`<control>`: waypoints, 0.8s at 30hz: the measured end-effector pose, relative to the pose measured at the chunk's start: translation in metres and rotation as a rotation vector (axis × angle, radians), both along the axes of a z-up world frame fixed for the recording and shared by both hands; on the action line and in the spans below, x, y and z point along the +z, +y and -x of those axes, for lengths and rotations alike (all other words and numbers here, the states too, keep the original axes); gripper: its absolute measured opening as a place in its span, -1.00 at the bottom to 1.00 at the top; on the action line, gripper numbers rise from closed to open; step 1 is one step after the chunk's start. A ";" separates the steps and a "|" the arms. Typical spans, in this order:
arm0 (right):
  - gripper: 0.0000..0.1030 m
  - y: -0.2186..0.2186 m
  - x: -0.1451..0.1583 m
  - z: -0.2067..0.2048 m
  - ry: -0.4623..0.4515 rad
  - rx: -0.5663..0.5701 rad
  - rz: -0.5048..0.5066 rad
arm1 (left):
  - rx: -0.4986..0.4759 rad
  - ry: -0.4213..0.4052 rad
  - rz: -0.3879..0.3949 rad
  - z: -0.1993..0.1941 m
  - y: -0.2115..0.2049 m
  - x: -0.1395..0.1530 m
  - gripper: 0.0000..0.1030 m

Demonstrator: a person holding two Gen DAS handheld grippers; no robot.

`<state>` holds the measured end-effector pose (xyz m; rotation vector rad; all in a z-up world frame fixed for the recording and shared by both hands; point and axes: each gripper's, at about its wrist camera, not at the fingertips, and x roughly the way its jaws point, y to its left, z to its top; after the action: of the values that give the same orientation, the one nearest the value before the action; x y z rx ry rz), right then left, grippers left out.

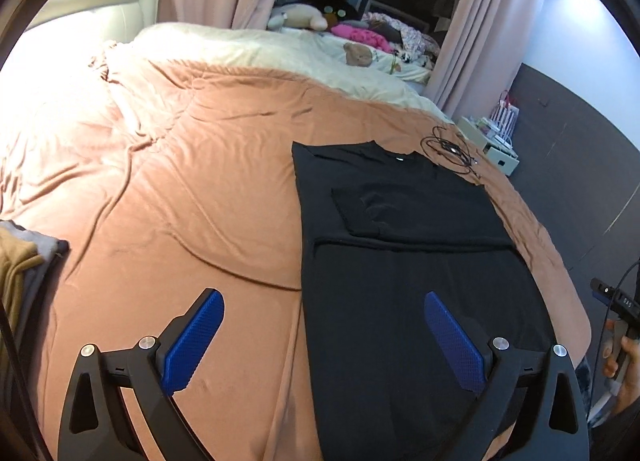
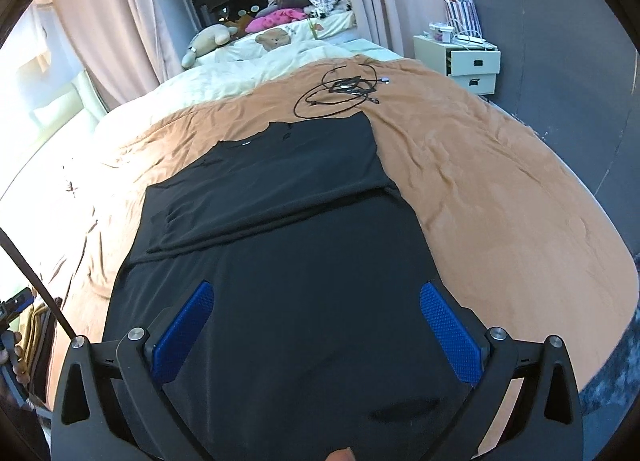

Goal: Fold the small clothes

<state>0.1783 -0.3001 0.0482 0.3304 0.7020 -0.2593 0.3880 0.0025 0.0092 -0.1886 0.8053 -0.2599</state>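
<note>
A black t-shirt (image 1: 404, 245) lies flat on the tan bed cover (image 1: 180, 181), both sides and sleeves folded in to a long strip, collar at the far end. My left gripper (image 1: 324, 301) is open and empty above the shirt's near left edge; its right finger is over the shirt, its left over the cover. In the right wrist view the shirt (image 2: 288, 245) runs away from me, and my right gripper (image 2: 316, 293) is open and empty, both fingers above the shirt's near end.
A coil of black cable (image 2: 340, 91) lies on the cover beyond the collar. A pile of clothes (image 1: 20, 261) sits at the left. A white drawer unit (image 2: 468, 61) stands right of the bed. Stuffed toys (image 2: 212, 37) lie far back.
</note>
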 end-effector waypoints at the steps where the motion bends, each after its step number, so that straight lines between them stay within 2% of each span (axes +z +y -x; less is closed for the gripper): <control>1: 1.00 0.002 0.001 0.008 -0.004 -0.001 0.002 | -0.002 -0.003 0.006 0.006 0.002 0.001 0.96; 15: 1.00 0.035 0.015 0.127 -0.074 0.010 0.060 | -0.053 -0.072 0.007 0.116 0.018 0.024 0.99; 21: 1.00 0.047 0.017 0.165 -0.090 0.020 0.055 | -0.056 -0.103 0.021 0.161 0.029 0.033 0.99; 24: 1.00 0.046 0.014 0.179 -0.101 0.038 0.045 | -0.057 -0.108 0.001 0.178 0.033 0.030 0.99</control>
<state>-0.0012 -0.2537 0.0619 0.2847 0.6018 -0.2203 0.2102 0.0356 0.0393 -0.1510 0.7044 -0.3217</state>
